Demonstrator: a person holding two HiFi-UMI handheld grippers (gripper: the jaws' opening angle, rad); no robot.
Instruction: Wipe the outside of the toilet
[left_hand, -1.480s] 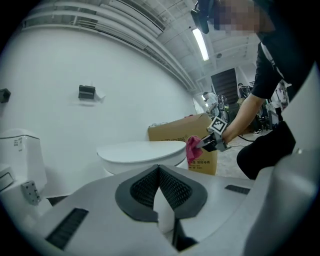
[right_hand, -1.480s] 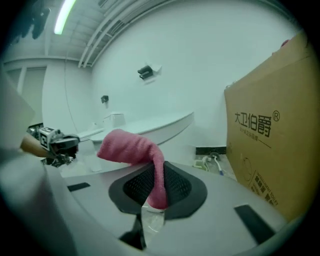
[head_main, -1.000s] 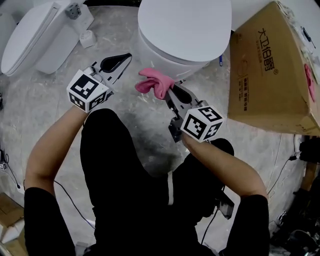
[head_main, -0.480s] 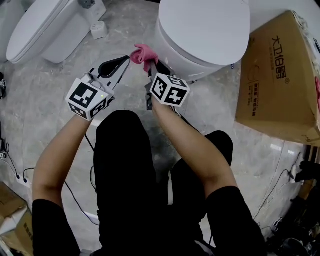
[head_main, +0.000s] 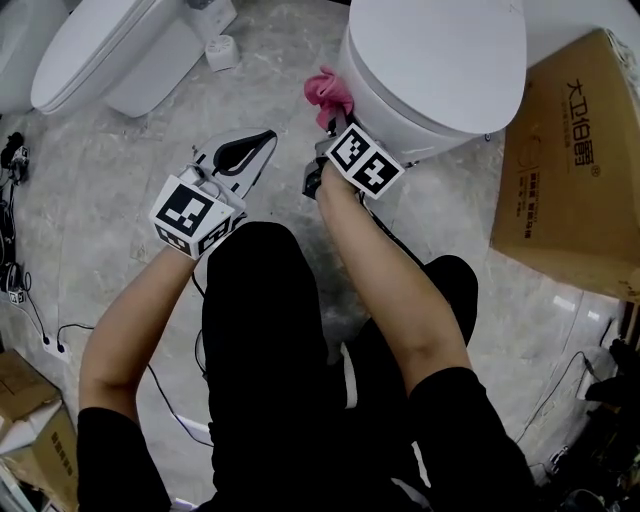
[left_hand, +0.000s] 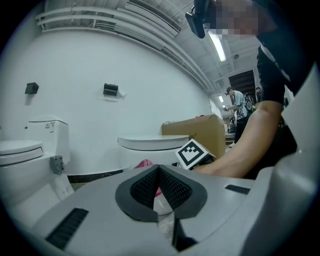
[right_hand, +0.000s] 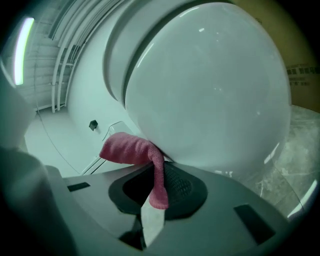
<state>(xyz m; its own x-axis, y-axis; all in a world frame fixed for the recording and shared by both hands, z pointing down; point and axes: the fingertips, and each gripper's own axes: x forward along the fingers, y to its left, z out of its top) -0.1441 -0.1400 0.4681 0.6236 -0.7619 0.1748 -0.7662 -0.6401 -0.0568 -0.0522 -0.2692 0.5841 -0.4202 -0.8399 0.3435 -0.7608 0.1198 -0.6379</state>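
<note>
A white toilet (head_main: 440, 60) with its lid down stands at the top of the head view. My right gripper (head_main: 332, 122) is shut on a pink cloth (head_main: 325, 90), which is pressed against the left side of the toilet's bowl. In the right gripper view the pink cloth (right_hand: 135, 155) bunches between the jaws and the round white bowl (right_hand: 210, 95). My left gripper (head_main: 258, 145) hovers over the floor to the left, shut and empty. The left gripper view shows the toilet (left_hand: 150, 150) and the pink cloth (left_hand: 143, 164) ahead.
A second white toilet (head_main: 110, 55) lies at the upper left. A large cardboard box (head_main: 575, 160) stands to the right of the toilet. Cables (head_main: 30, 300) run along the left edge of the marble floor. My legs fill the lower middle.
My right gripper has carried the pink cloth up and to the right until it touches the bowl's left side. The left gripper has stayed beside it, shut.
</note>
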